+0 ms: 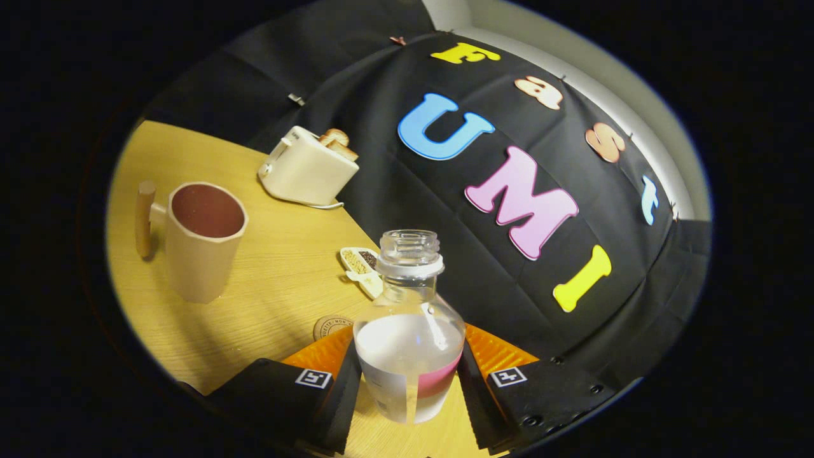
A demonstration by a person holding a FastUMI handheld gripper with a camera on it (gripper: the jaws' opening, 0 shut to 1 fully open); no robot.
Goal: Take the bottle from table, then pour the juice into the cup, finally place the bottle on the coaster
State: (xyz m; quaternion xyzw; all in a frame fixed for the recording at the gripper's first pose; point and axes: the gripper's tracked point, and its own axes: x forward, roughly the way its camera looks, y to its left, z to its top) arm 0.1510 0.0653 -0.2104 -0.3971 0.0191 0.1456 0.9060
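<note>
Although the bottle [409, 331] sits clamped between the two fingers of the hand-held gripper [407, 388], both pads pressing its lower body from either side, the view is tilted, so the bottle looks lifted off the surface [280, 280] and leaning a little toward the cup [202, 240], which suggests the take is done and the pour is either about to start or just finished; I cannot tell which. Its cap is off, the neck is open, and pale liquid fills roughly the lower body. The cup stands well ahead of the fingers, upright, handle turned away from the bottle; its inside looks dark, and whether juice is in it is too hard to judge. A small round coaster [331, 326] lies flat on the surface just beside the bottle, near the fingertip on the cup's side, and it is bare, so the last placement is clearly not done. Beyond stand a toaster [308, 168] and a small divided dish of seeds [362, 267]
</note>
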